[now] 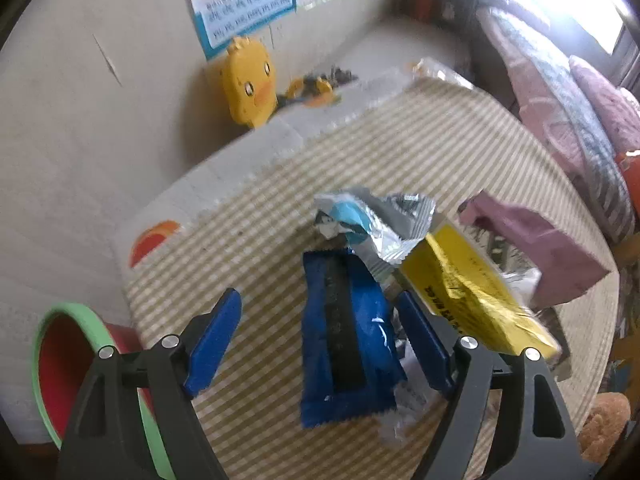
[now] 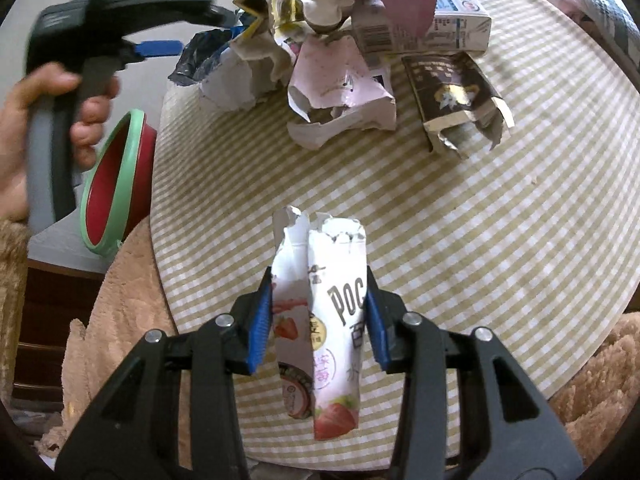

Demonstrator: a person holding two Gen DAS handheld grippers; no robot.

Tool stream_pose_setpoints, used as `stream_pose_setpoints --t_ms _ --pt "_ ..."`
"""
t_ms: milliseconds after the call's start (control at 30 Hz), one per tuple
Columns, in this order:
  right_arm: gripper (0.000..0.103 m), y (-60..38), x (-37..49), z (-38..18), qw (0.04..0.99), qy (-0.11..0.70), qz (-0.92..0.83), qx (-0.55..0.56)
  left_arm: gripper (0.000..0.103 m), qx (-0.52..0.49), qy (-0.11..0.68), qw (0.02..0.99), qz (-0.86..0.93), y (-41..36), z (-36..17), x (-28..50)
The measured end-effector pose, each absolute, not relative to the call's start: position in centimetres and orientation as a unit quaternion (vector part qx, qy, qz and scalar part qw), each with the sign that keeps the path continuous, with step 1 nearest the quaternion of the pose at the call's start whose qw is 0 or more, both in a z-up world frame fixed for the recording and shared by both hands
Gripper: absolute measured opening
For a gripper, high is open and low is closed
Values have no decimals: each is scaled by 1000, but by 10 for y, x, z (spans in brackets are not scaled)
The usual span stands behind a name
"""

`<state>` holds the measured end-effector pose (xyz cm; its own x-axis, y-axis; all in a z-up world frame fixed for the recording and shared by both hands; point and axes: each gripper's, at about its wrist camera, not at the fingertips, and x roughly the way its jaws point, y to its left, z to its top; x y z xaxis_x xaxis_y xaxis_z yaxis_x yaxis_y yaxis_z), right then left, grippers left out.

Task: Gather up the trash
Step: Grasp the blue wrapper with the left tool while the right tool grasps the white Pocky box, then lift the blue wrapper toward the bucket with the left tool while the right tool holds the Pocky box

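Two views | left gripper (image 1: 320,328) wide over blue wrapper (image 1: 348,336) | right gripper (image 2: 316,320) clamps strawberry box (image 2: 320,320)

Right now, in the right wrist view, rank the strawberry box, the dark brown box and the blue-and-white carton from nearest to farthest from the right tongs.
1. Strawberry box: clamped between the right tongs.
2. Dark brown box: farther up the mat, right of centre.
3. Blue-and-white carton: at the far edge, behind it.
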<state>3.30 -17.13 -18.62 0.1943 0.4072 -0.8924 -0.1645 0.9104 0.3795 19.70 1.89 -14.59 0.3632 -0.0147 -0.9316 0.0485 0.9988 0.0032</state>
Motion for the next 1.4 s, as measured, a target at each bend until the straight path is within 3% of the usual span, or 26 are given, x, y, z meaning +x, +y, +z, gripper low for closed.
stream_pose_setpoints --t_ms 67,133,233,367,467,533,667,700,800,900,933,1400 --pt "41 -175 34 -187 766 606 188 104 56 16 579 815 -7 21 -155 197" --pt "41 -179 36 -188 765 606 188 112 27 6 593 805 -6 26 -162 194" --pt "41 -186 37 -189 762 607 188 122 18 -15 595 803 -7 40 -168 178" --pt "41 -194 44 -191 758 611 189 124 17 -23 590 807 -8 56 -166 158" --pt "53 -197 45 -191 759 612 185 123 29 -25 583 812 -7 63 -164 150" --pt "59 -200 46 -191 760 611 183 124 53 -22 581 814 -5 64 -165 149" --pt "63 -203 46 -191 760 613 175 124 54 -17 584 811 -5 61 -172 155" --pt "63 -205 46 -191 760 614 173 125 53 -15 586 810 -6 59 -174 157" --pt "63 -207 44 -192 759 616 167 127 37 -7 590 807 -8 55 -179 155" --pt "70 -209 42 -192 762 615 159 124 19 -11 579 815 -5 58 -176 148" --pt "71 -209 41 -191 763 615 157 122 8 -15 574 819 -1 61 -173 144" --pt "70 -178 33 -188 768 622 144 54 7 -18 460 888 4 71 -97 70"
